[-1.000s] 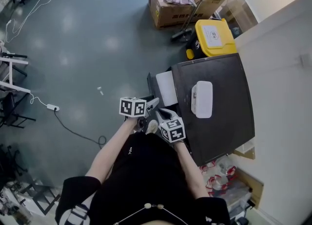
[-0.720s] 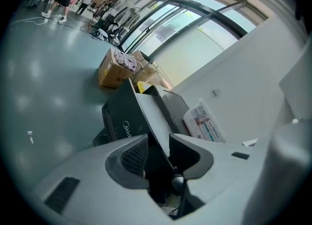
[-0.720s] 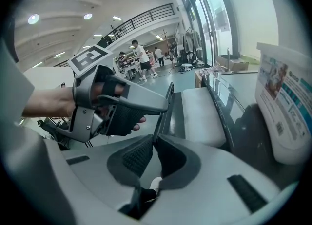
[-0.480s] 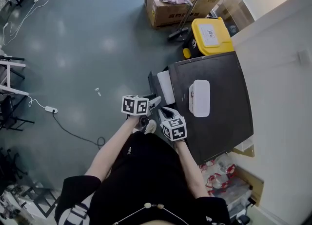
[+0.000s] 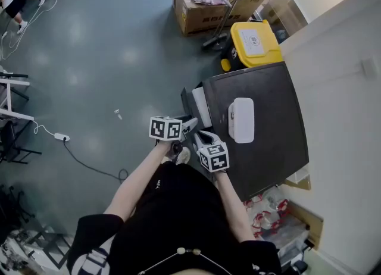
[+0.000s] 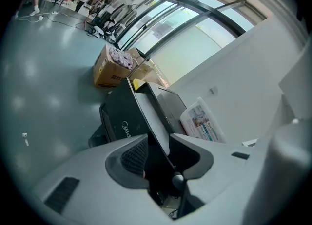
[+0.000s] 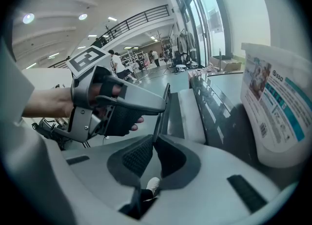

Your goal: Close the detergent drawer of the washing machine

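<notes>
The dark washing machine [image 5: 274, 149] stands at the right in the head view. Its detergent drawer [image 5: 199, 104] sticks out to the left, white tray open, dark front panel [image 6: 119, 121] facing the floor space. My left gripper [image 5: 191, 125] hovers just in front of that panel's near end with a clear gap between its jaws [image 6: 158, 158] and nothing in it. My right gripper [image 5: 201, 136] is beside it at the machine's front, its jaws [image 7: 152, 146] nearly together. It looks along the panel's thin edge [image 7: 165, 104]. A white detergent bag [image 5: 241, 120] lies on the machine's top.
A yellow bin [image 5: 255, 44] and a cardboard box [image 5: 199, 0] of packets stand beyond the machine. A white wall [image 5: 345, 89] runs behind it. Red-and-white clutter [image 5: 268, 214] sits by its near side. A power strip [image 5: 62, 137] with a cable lies on the grey floor at the left.
Both grippers have crept slightly toward the machine's front. The drawer stands out as far as before, and neither gripper's jaws have changed.
</notes>
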